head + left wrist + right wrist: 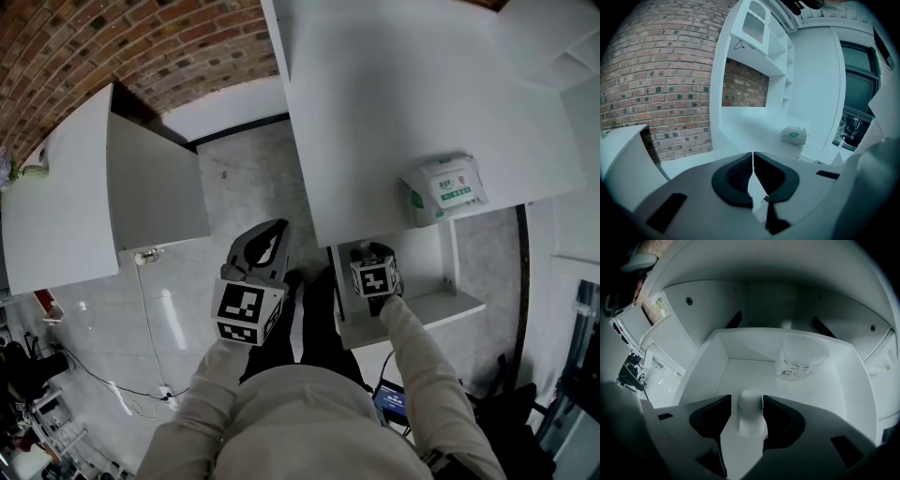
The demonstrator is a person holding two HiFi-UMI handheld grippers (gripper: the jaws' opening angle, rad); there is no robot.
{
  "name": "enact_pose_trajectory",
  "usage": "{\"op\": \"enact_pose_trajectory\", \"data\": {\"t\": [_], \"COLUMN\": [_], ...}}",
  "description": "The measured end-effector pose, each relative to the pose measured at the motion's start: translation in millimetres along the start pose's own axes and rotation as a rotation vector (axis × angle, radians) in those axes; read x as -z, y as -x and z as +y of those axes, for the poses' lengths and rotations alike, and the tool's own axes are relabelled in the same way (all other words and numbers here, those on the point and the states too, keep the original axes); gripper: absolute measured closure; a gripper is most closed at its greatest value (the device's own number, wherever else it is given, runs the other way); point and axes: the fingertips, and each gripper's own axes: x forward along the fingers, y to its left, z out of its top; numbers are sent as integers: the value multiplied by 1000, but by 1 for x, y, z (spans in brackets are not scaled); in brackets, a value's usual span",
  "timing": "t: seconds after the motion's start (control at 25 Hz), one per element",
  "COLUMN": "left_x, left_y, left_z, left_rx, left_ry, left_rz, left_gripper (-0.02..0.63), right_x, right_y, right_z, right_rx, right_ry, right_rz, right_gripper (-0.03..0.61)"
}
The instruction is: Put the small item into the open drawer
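My right gripper [366, 255] reaches into the open white drawer [448, 267] under the desk, and only its marker cube shows from above. In the right gripper view the gripper [746, 400] is low inside the drawer [708, 363]. A small white item [751, 414] stands between its jaws. The left pad stands clear of it by a thin gap, and the right pad is at its edge. My left gripper [267, 236] hangs over the floor left of the drawer, with its jaws [753, 155] shut on nothing.
A white roll in a printed wrapper [804, 357] stands at the drawer's back right. A green and white tissue pack [448, 187] lies on the desk [403, 94] above the drawer. Another white table [56, 206] stands at the left by a brick wall [141, 47]. Cables [141, 375] run over the floor.
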Motion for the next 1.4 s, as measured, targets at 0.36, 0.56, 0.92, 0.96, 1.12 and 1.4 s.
{"op": "enact_pose_trajectory", "data": {"t": [0.36, 0.56, 0.92, 0.96, 1.12, 1.4], "left_x": [-11, -17, -25, -26, -32, -42], "left_y": [-5, -8, -8, -8, -7, -11], "left_z": [-9, -17, -35, -37, -42, -53], "left_rx": [58, 98, 176, 186, 227, 295], "left_ry": [-15, -32, -65, -69, -89, -133], "left_rz": [-27, -38, -55, -57, -69, -90], "left_gripper": [588, 588, 588, 588, 588, 588], "right_x": [-34, -51, -69, -72, -82, -90], "right_y": [45, 78, 136, 144, 183, 243], "right_z": [1, 0, 4, 5, 8, 11], "right_rx": [9, 29, 58, 61, 89, 149], "right_ry": [-90, -126, -222, -234, -277, -350], "right_rz": [-174, -285, -454, -478, -583, -733], "right_gripper": [344, 353, 362, 364, 376, 391]}}
